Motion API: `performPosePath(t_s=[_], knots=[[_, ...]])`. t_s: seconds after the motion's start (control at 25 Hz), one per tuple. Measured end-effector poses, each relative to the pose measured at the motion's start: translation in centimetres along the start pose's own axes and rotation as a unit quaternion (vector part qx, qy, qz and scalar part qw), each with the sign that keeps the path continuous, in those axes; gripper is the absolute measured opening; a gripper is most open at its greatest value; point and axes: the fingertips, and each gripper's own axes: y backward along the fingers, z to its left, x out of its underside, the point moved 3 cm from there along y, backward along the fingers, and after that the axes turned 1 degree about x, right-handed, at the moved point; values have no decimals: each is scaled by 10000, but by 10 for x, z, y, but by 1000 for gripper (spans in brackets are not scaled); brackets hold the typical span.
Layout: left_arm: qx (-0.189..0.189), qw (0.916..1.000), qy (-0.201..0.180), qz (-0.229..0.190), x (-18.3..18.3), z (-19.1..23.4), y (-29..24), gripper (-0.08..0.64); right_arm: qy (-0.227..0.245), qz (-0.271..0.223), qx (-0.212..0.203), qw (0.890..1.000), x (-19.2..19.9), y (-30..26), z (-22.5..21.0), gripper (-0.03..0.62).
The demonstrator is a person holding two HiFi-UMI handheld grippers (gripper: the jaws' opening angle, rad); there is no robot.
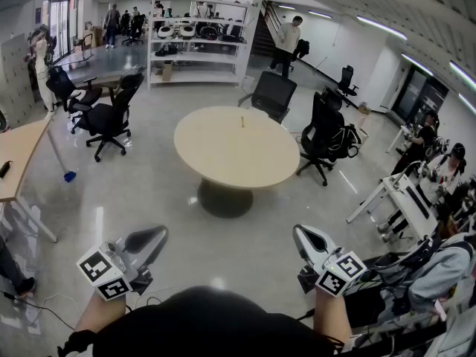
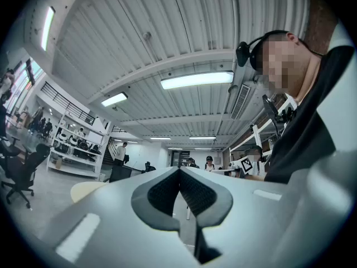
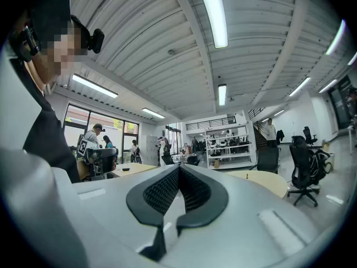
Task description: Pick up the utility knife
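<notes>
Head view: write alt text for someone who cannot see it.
The left gripper and the right gripper are held low in the foreground, jaws shut and empty, facing a round beige table with one small slim object on it. Black office chairs stand near it on a glossy floor.

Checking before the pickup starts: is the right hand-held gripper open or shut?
Shut. The right hand-held gripper shows its jaws meeting at the tips in its own view, with nothing between them.

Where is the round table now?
In the head view's centre, the round table stands ahead of the left gripper and right gripper, a black chair at its right.
</notes>
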Motion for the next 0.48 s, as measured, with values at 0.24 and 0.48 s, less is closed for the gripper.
performPosePath(t_s=[0.24,0.48], knots=[[12,10000,11,47,6,-5,-11,-3,2,-7,43,10000,4,7,-12,12],[43,10000,8,73,5,-14,-24,-2,-96,-55,0,9999,0,17,-22,14]])
